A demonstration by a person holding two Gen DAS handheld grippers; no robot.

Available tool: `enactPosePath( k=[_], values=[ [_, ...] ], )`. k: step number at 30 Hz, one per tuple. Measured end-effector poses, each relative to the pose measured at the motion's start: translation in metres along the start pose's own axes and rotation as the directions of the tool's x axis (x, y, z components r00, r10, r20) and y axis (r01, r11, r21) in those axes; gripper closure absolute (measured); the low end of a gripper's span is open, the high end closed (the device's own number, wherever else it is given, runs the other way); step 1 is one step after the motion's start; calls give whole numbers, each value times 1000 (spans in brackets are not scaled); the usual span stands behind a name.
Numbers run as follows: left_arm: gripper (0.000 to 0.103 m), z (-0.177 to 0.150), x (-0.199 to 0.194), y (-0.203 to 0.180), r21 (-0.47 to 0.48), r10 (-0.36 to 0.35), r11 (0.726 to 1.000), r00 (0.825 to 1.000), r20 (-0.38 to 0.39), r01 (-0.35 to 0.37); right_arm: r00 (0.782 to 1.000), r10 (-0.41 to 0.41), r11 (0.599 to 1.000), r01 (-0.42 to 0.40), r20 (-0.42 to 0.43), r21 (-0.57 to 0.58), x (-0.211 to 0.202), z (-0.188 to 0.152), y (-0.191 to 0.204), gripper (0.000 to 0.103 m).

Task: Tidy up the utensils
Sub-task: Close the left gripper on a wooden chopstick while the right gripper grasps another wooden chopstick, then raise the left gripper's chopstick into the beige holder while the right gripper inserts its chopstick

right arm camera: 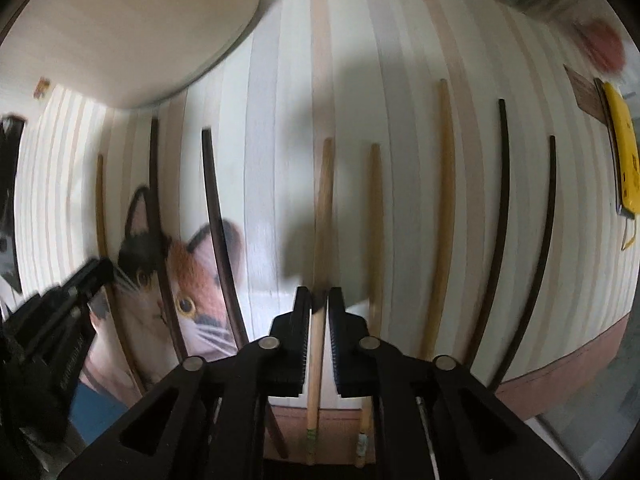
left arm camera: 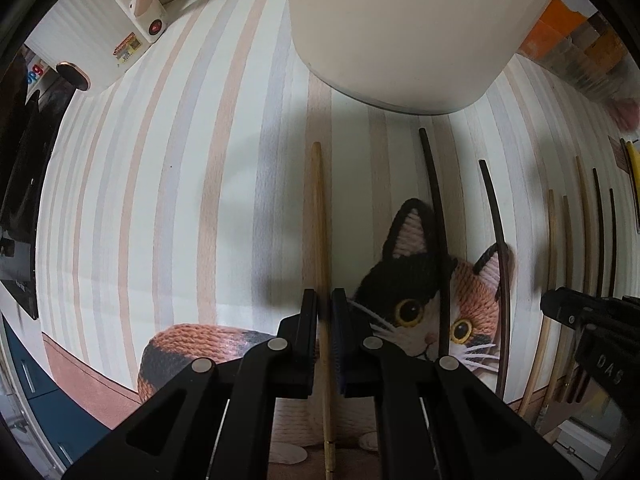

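Yellow object [right arm camera: 622,156] beyond dark chopsticks [right arm camera: 496,216], clearer from right wrist

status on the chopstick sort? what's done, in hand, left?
Done: nothing visibly stowed; the white container shows only its outer wall.
In hand: the left gripper and right gripper are each shut on a light wooden chopstick.
Left: dark chopsticks and more light ones lie on the striped mat.

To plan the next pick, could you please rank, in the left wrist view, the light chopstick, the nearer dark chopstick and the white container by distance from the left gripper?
1. Light chopstick, between the left gripper fingers.
2. Dark chopstick, to its right, over the cat picture.
3. White container, ahead at the top.
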State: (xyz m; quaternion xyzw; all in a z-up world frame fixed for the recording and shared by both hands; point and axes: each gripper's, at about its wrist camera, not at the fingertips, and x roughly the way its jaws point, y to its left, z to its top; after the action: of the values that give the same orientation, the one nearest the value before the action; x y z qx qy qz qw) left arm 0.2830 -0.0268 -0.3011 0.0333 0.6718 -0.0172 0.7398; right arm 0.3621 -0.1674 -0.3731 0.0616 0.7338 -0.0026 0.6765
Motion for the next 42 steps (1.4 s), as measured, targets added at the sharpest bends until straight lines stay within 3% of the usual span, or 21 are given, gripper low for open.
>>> enactPosePath(
  k=[3, 8, 14, 20, 28, 33, 42],
  values=[
    [98, 3, 2, 3, -4, -3, 1000, 1000, -5, 3, 999, -47, 998, 47, 0, -34, 0, -5, 10, 95],
    [98, 7, 2, 6, -7, -12, 1000, 1000, -10, 12, 999, -32, 997, 30, 25, 71, -4, 2, 6, 96],
    [97, 14, 3, 8, -2, -9, 1000, 1000, -9, 9, 1000, -29, 998, 30, -5, 62, -6, 16, -6, 95],
    [98, 25, 6, 2, 34, 19, 999, 1000, -9, -18, 997, -80, 996, 80, -21, 29, 8, 32, 16, 94],
    [99, 30, 9, -2, 24, 27, 999, 1000, 9, -27, 996, -83, 996, 84, -14, 35, 6, 43, 23, 95],
    [99, 29, -4, 0, 32, 39, 999, 998, 46, -40, 997, -70, 996, 68, 34, 59, 5, 27, 19, 96],
    [99, 30, -51, 18, -22, 76, 997, 980, 185, -73, 980, -61, 998, 54, 187, 46, -49, 27, 14, 96]
  ],
)
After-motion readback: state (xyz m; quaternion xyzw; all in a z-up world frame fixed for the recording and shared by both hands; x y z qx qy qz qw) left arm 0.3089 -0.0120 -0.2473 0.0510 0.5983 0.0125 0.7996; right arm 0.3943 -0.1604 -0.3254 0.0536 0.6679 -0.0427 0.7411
